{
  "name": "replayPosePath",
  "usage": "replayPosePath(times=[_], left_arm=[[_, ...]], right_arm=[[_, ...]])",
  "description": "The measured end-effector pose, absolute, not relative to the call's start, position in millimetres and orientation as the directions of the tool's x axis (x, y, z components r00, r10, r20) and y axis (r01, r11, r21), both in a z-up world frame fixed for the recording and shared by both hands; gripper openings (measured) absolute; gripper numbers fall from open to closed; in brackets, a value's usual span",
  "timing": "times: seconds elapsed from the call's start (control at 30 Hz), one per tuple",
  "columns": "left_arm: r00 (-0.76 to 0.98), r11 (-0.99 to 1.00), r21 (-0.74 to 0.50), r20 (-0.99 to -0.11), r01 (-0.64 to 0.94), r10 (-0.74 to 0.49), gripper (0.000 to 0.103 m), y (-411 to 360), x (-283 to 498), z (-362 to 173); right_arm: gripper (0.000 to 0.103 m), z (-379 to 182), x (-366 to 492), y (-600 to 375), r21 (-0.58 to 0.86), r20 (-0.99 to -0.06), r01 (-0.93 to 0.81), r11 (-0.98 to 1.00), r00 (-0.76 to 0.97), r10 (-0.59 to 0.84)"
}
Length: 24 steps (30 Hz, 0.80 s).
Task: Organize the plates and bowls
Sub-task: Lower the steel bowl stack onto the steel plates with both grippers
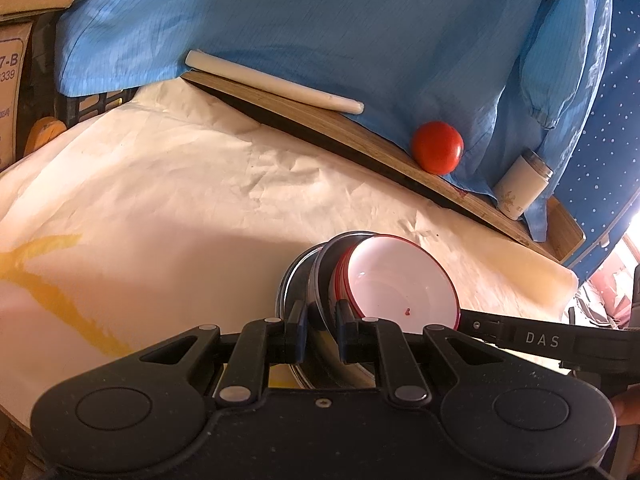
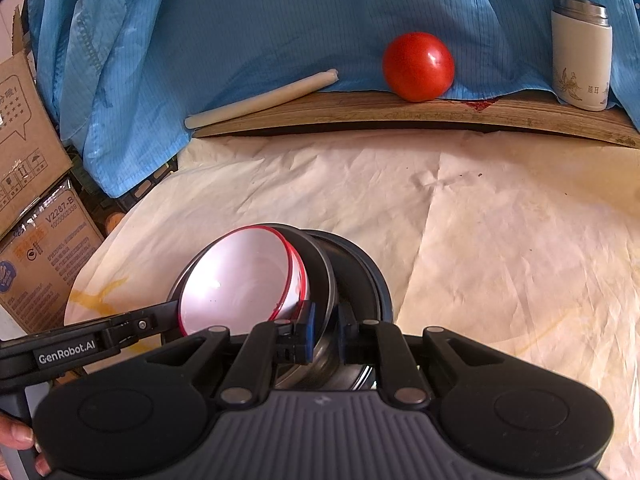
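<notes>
A stack of dishes sits on the cream cloth. It holds a white bowl with a red rim (image 1: 396, 280) (image 2: 240, 280) nested in a dark metal bowl (image 1: 322, 276) (image 2: 320, 268), over a wider dark plate (image 1: 290, 280) (image 2: 370, 280). My left gripper (image 1: 322, 320) is shut on the rim of the dark metal bowl from one side. My right gripper (image 2: 326, 328) is shut on the same stack's rim from the opposite side. Each gripper shows in the other's view.
A wooden board (image 2: 400, 114) lies at the back with a red tomato (image 2: 418, 66), a white roll (image 2: 260, 98) and a white canister (image 2: 580, 52). Blue fabric (image 2: 280, 20) hangs behind. Cardboard boxes (image 2: 36, 240) stand to the left.
</notes>
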<state>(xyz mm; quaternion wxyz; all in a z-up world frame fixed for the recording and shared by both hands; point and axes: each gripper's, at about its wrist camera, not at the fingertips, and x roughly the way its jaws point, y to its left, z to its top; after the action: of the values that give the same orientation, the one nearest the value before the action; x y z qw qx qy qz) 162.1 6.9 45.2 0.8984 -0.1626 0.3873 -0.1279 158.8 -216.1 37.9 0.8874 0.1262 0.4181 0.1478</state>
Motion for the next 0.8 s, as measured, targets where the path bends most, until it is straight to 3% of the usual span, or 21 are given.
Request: replayPosePath(times=[0.8], left_arm=[[0.665, 0.916, -0.386, -0.657, 0.109, -0.356, 0.014, 4.6, 167.0, 44.3]], right_arm=[[0.013, 38.1, 159.5, -217.9, 0.354, -0.701, -0.147, 0.924, 0.612, 0.366]])
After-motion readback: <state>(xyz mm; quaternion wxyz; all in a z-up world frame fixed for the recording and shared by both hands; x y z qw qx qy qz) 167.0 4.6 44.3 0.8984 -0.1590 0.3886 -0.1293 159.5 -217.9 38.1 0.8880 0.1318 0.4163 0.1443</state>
